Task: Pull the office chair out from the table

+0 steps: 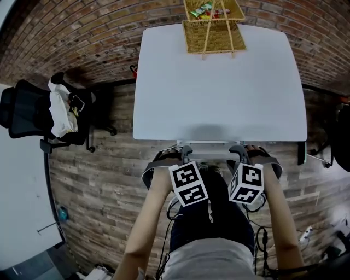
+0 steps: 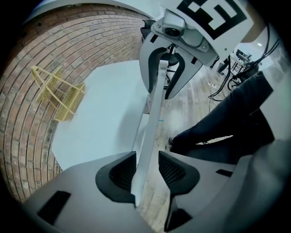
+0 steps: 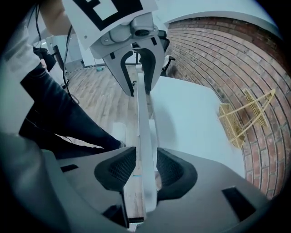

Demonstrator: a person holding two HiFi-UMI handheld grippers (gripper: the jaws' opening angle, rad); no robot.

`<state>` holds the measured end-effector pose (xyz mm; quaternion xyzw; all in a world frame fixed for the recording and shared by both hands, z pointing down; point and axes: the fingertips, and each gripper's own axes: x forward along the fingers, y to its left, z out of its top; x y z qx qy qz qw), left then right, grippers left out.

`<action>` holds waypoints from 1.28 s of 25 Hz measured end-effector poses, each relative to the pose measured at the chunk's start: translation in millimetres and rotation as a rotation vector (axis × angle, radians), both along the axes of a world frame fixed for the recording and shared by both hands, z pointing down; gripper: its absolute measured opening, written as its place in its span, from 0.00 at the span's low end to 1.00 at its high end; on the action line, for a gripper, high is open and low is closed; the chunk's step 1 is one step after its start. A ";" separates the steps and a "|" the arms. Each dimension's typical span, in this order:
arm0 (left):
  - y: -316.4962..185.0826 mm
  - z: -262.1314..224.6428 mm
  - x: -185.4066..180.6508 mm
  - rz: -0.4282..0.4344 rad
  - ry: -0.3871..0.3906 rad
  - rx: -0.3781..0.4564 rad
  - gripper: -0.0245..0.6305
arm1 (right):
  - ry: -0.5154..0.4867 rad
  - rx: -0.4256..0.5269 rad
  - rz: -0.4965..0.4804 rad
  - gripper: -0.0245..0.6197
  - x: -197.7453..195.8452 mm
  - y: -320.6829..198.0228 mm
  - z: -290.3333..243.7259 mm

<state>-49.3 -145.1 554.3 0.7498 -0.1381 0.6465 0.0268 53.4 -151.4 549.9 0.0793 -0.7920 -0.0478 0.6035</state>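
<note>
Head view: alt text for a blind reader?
The left claw and right claw straddle a pale chair back tucked at the near edge of a white table. A wicker basket sits at its far edge; a black chair stands at left.

readable text: none in any view
left gripper's cube point(image 1: 188, 184): black-and-white square code patterns only, no letters or numbers
right gripper's cube point(image 1: 246, 183): the same kind of square patterns
packets point(image 1: 206, 10) in the wicker basket point(image 1: 214, 37): coloured print, too small to read
</note>
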 end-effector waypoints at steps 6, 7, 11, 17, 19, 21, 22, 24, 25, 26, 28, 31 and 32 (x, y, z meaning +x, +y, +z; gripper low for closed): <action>-0.8 8.8 -2.8 0.008 -0.024 -0.023 0.28 | 0.041 -0.016 -0.019 0.23 2.0 0.1 10.3; -1.1 10.0 -3.1 0.011 -0.030 -0.024 0.28 | 0.047 -0.019 -0.022 0.22 2.4 0.5 12.2; -4.7 12.9 -5.0 0.033 -0.063 -0.010 0.20 | 0.067 -0.015 -0.036 0.18 3.2 -1.2 15.6; -4.7 14.3 -5.3 0.071 -0.085 -0.015 0.19 | 0.082 -0.047 -0.050 0.17 2.5 -0.3 16.2; -4.0 15.0 -5.4 0.083 -0.092 -0.030 0.18 | 0.075 -0.067 -0.052 0.17 -1.8 -0.4 13.4; -3.1 15.7 -5.4 0.100 -0.106 -0.047 0.18 | 0.070 -0.083 -0.057 0.17 -4.0 -0.1 11.8; -2.7 16.0 -5.0 0.109 -0.114 -0.055 0.17 | 0.069 -0.088 -0.060 0.17 -3.6 0.1 11.8; -1.6 16.7 -4.4 0.126 -0.127 -0.072 0.17 | 0.068 -0.095 -0.064 0.17 -2.8 0.7 12.1; -1.0 16.8 -4.3 0.134 -0.133 -0.080 0.17 | 0.068 -0.099 -0.065 0.16 -2.6 1.2 12.1; -0.4 16.8 -4.5 0.142 -0.138 -0.087 0.17 | 0.071 -0.104 -0.067 0.16 -2.6 1.7 12.2; 1.0 16.6 -5.1 0.153 -0.145 -0.096 0.16 | 0.079 -0.121 -0.074 0.16 -2.6 3.0 12.3; 3.9 16.6 -4.9 0.160 -0.149 -0.102 0.16 | 0.083 -0.143 -0.086 0.16 -2.2 5.9 12.2; 5.2 16.5 -4.8 0.162 -0.151 -0.104 0.16 | 0.082 -0.146 -0.089 0.16 -2.2 7.1 12.0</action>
